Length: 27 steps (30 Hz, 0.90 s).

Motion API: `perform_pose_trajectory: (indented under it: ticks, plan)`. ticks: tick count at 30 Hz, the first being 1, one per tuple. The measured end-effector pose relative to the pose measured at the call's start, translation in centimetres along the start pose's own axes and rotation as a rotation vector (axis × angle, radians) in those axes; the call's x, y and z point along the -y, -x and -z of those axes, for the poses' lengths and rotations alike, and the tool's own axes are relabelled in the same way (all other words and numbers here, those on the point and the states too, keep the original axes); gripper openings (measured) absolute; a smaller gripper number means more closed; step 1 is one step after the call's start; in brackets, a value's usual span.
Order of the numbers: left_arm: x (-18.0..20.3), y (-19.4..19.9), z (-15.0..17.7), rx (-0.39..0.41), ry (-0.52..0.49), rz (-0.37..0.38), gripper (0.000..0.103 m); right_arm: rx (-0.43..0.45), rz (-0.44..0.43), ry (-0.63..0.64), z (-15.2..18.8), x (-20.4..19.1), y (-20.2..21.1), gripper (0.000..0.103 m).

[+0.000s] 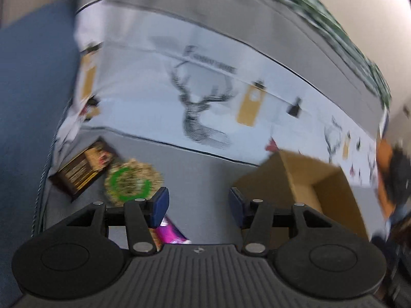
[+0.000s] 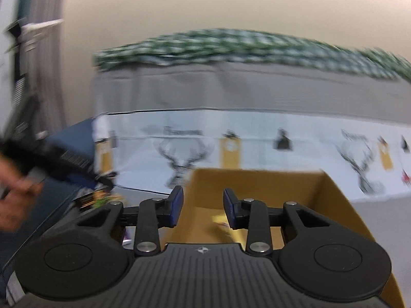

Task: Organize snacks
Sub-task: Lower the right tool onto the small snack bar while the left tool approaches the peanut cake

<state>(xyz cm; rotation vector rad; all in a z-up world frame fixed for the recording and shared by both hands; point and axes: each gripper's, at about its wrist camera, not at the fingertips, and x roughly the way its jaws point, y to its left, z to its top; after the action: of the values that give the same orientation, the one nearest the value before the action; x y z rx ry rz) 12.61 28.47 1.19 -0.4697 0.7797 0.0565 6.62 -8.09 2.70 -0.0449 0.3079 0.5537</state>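
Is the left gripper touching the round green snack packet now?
Apart. The left wrist view shows the left gripper open with grey surface between its pads, and the round green snack packet lies clear beyond its finger.

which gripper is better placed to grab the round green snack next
Probably left. The left gripper, open and empty, has the round green snack just beyond its fingers; the right gripper faces the cardboard box.

no lettering is legible; the print on the deer-patterned sheet is too blurred to read.
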Motion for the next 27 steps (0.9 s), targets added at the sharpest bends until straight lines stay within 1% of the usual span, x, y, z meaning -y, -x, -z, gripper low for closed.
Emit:
perform_pose_trajectory:
  ticks: [2, 4, 7, 9, 11, 13, 14, 15, 16, 17, 18, 19, 22, 23, 25, 27]
  plan:
    - [-1.9, -0.5, -0.3, -0.033, 0.036, -0.029, 0.056, -0.001, -0.037, 0.075, 0.1, -2.0, -0.3, 0.026]
    - [-3.0, -1.2, -0.8, -0.059, 0.054, -0.057, 0.056, -0.021, -0.082, 0.121, 0.2, -4.2, -0.9, 0.022]
    - [-5.0, -1.8, -1.2, -0.076, 0.114, -0.067, 0.056, -0.063, -0.168, 0.108, -0.1, -7.1, -2.1, 0.022]
    - [-5.8, -2.1, -1.3, -0.079, 0.141, -0.067, 0.059, -0.108, -0.237, 0.099, -0.3, -9.4, -3.7, 0.022]
    - [-6.7, -2.5, -1.4, -0.092, 0.163, -0.076, 0.065, -0.16, -0.261, 0.114, -0.2, -11.8, -5.7, 0.022]
    - [-7.0, -3.1, -1.3, -0.102, 0.17, -0.084, 0.07, -0.227, -0.265, 0.135, 0.8, -14.3, -8.4, 0.023]
    - [-7.2, -3.4, -1.3, -0.105, 0.175, -0.081, 0.072, -0.25, -0.258, 0.145, 1.5, -15.2, -9.7, 0.029]
    - [-7.4, -3.8, -1.3, -0.112, 0.183, -0.081, 0.074, -0.273, -0.244, 0.16, 2.3, -16.0, -10.9, 0.033]
    - [-7.6, -4.2, -1.3, -0.118, 0.189, -0.086, 0.079, -0.301, -0.222, 0.18, 3.3, -16.5, -12.3, 0.036]
    - [-7.6, -4.6, -1.3, -0.122, 0.191, -0.09, 0.083, -0.323, -0.204, 0.19, 4.2, -16.9, -13.5, 0.036]
    - [-7.6, -5.0, -1.3, -0.124, 0.19, -0.092, 0.085, -0.339, -0.194, 0.196, 5.0, -17.1, -14.5, 0.036]
    - [-7.6, -5.4, -1.3, -0.128, 0.188, -0.091, 0.086, -0.35, -0.187, 0.203, 5.6, -17.4, -15.2, 0.036]
    - [-7.2, -6.8, -1.2, -0.155, 0.173, -0.102, 0.092, -0.375, -0.169, 0.219, 6.9, -17.8, -16.9, 0.039]
    - [-7.1, -7.2, -1.1, -0.159, 0.165, -0.107, 0.092, -0.379, -0.155, 0.227, 7.2, -17.9, -17.3, 0.039]
    - [-6.6, -8.0, -1.0, -0.169, 0.14, -0.113, 0.092, -0.398, -0.161, 0.208, 7.6, -17.8, -17.8, 0.039]
    - [-6.0, -8.6, -0.9, -0.17, 0.113, -0.132, 0.092, -0.396, -0.154, 0.22, 8.0, -17.8, -18.1, 0.039]
